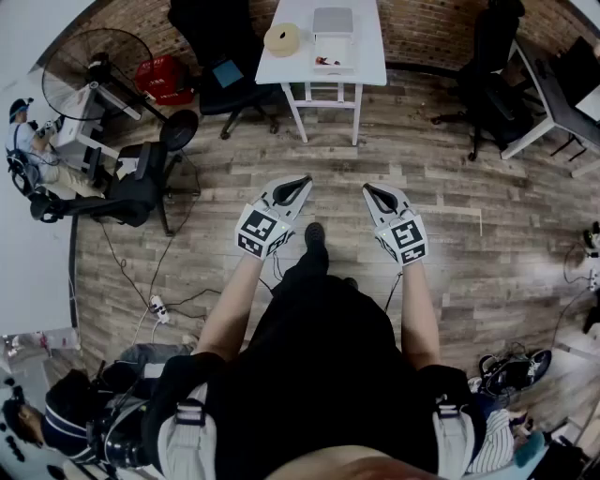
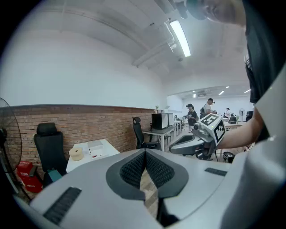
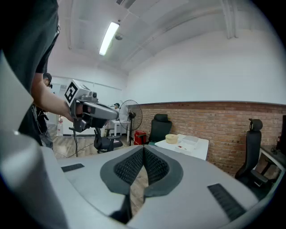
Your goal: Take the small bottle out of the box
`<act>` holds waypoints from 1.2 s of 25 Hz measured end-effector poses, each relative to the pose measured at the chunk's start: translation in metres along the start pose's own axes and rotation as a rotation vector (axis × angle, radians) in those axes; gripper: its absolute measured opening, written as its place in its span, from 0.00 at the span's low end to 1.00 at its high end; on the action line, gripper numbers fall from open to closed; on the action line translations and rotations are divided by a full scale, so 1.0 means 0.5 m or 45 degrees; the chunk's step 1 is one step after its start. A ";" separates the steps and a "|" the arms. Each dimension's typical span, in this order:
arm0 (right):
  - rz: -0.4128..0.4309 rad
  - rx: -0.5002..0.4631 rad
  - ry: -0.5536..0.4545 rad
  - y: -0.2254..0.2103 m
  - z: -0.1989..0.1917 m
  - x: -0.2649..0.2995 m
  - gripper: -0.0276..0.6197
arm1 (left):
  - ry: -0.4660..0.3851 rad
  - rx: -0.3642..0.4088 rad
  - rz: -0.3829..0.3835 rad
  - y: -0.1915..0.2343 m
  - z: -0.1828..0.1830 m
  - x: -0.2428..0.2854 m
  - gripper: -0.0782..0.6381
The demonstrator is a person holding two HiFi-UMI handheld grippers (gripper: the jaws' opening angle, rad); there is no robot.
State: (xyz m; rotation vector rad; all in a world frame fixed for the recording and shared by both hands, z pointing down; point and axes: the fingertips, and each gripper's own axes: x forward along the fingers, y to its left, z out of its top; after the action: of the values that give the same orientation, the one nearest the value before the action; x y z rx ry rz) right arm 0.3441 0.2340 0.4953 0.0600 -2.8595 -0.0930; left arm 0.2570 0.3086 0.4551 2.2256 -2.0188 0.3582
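Both grippers are held out side by side above the wooden floor, well short of the white table [image 1: 366, 58]. My left gripper [image 1: 302, 180] [image 2: 145, 152] is shut, its ribbed pads meeting with nothing between them. My right gripper [image 1: 368, 190] [image 3: 144, 150] is shut and empty as well. On the table stand a grey box [image 1: 333, 21] and a flat pale box [image 1: 332, 52] [image 2: 94, 149] [image 3: 190, 141], next to a roll of tape [image 1: 281, 38] [image 3: 171, 138]. No small bottle shows in any view.
Black office chairs [image 1: 223, 56] and a red crate [image 1: 164, 77] stand left of the table, with a floor fan [image 1: 89, 61] further left. Another chair [image 1: 131, 192] and a power strip [image 1: 159, 309] with cables lie at my left. A desk [image 1: 562, 98] stands at far right.
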 end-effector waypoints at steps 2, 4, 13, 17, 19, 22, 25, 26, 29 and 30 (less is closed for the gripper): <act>0.006 -0.041 -0.003 0.008 0.014 0.014 0.04 | -0.011 0.017 -0.011 -0.004 0.010 -0.005 0.14; 0.018 -0.065 -0.007 0.016 0.031 0.023 0.04 | -0.021 0.025 -0.014 -0.006 0.018 -0.011 0.14; 0.047 -0.110 -0.011 0.057 0.055 0.038 0.04 | -0.075 -0.022 0.005 -0.010 0.029 -0.059 0.14; 0.045 -0.121 -0.002 0.060 0.057 0.042 0.04 | -0.076 -0.044 0.031 -0.010 0.019 -0.070 0.14; 0.022 -0.117 0.013 0.056 0.052 0.045 0.04 | -0.065 -0.038 0.033 -0.010 0.012 -0.069 0.14; -0.006 -0.103 0.028 0.045 0.042 0.050 0.04 | -0.060 -0.049 0.026 -0.004 0.004 -0.063 0.14; -0.009 -0.077 0.030 0.034 0.039 0.059 0.04 | -0.060 -0.062 0.028 0.017 0.000 -0.054 0.14; -0.015 -0.074 0.035 0.029 0.037 0.063 0.04 | -0.062 -0.070 0.028 0.027 -0.001 -0.050 0.14; -0.041 -0.051 0.045 0.013 0.032 0.078 0.04 | -0.058 -0.082 0.020 0.051 -0.007 -0.032 0.14; -0.048 -0.039 0.046 0.007 0.029 0.084 0.04 | -0.051 -0.081 0.014 0.059 -0.011 -0.023 0.14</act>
State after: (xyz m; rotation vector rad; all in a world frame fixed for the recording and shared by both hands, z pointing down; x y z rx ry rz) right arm 0.2998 0.2362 0.4931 0.1083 -2.8202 -0.1423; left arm 0.2264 0.3180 0.4552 2.2021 -2.0334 0.2489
